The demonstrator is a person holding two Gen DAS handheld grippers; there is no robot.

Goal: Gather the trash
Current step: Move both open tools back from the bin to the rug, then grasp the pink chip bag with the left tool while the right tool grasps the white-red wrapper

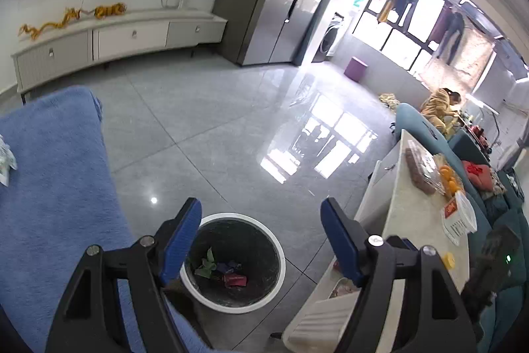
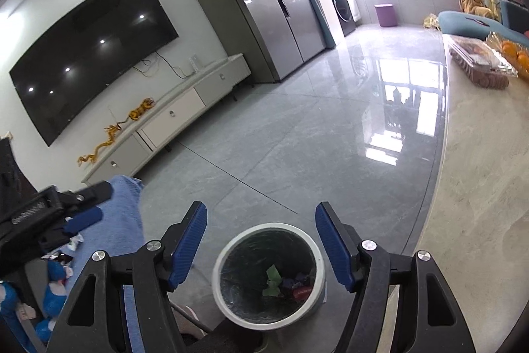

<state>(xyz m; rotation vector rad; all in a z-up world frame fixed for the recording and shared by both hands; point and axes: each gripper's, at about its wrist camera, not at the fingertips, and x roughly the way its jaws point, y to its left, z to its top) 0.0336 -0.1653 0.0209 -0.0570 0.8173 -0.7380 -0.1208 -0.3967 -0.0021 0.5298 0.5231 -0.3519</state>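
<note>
Both black hand-held grippers with blue ribbed pads sit nearest, the left gripper (image 1: 261,237) and the right gripper (image 2: 261,240) each with jaws spread apart and nothing between them, hanging over the glossy grey tiled floor (image 2: 297,128). Left of them lies a blue fluffy blanket (image 1: 56,174), to the right a pale marble-topped table (image 2: 479,187), and between these stands the round white-rimmed bin with a dark liner (image 2: 268,275), holding green, dark blue and red wrappers (image 2: 284,283) at its bottom.
</note>
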